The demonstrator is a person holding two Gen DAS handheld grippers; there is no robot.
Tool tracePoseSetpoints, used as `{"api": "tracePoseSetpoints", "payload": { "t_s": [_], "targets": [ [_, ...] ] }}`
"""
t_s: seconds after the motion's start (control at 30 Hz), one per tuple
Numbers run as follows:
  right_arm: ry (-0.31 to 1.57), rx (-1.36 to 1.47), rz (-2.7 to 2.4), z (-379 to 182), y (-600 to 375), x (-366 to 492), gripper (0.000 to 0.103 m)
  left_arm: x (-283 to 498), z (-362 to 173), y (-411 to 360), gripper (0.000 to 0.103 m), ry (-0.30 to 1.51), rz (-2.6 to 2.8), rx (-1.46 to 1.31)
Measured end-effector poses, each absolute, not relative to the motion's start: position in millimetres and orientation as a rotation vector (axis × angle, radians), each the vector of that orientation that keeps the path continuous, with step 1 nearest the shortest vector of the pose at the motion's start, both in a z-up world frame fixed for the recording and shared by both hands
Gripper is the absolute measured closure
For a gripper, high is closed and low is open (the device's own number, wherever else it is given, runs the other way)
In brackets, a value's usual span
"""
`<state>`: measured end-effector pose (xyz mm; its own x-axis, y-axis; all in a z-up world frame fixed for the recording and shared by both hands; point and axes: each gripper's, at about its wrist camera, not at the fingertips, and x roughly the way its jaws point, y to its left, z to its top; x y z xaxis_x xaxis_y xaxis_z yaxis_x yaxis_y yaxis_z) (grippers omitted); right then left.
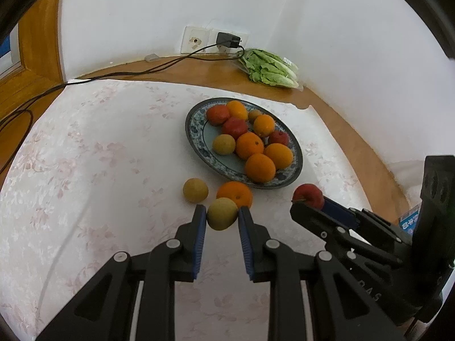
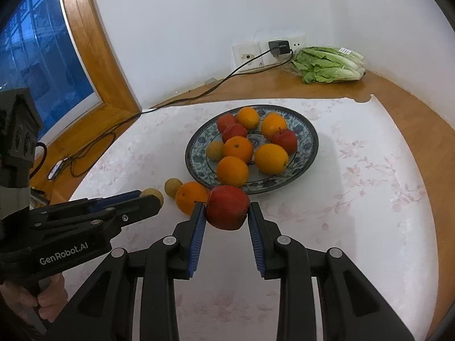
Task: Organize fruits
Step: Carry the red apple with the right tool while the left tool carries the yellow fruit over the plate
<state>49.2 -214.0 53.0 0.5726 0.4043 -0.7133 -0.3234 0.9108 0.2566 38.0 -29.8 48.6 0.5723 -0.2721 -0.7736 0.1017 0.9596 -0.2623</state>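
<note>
Fruit sorting, well advanced. Plate (image 2: 196,167) at the desk's centre already carries oranges, apples and pears. Left gripper (image 1: 221,216) jaws clamp a pear (image 1: 221,217); right gripper (image 2: 227,213) jaws clamp an apple (image 2: 227,211). An orange (image 2: 189,199) and one pear (image 1: 195,189) lie near the plate, unplaced.

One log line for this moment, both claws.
left claw: shut on yellow-green fruit | right claw: shut on red apple | plate: fruit piled
</note>
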Motion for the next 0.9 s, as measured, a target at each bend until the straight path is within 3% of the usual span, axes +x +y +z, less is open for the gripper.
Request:
{"api": "tracePoseSetpoints", "payload": {
  "t_s": [0.9],
  "targets": [
    [0.857, 0.106, 0.392, 51.6, -231.0, 74.6, 0.071, 80.6, 49.7, -46.0, 0.079, 0.92, -0.253, -0.186]
  ]
}}
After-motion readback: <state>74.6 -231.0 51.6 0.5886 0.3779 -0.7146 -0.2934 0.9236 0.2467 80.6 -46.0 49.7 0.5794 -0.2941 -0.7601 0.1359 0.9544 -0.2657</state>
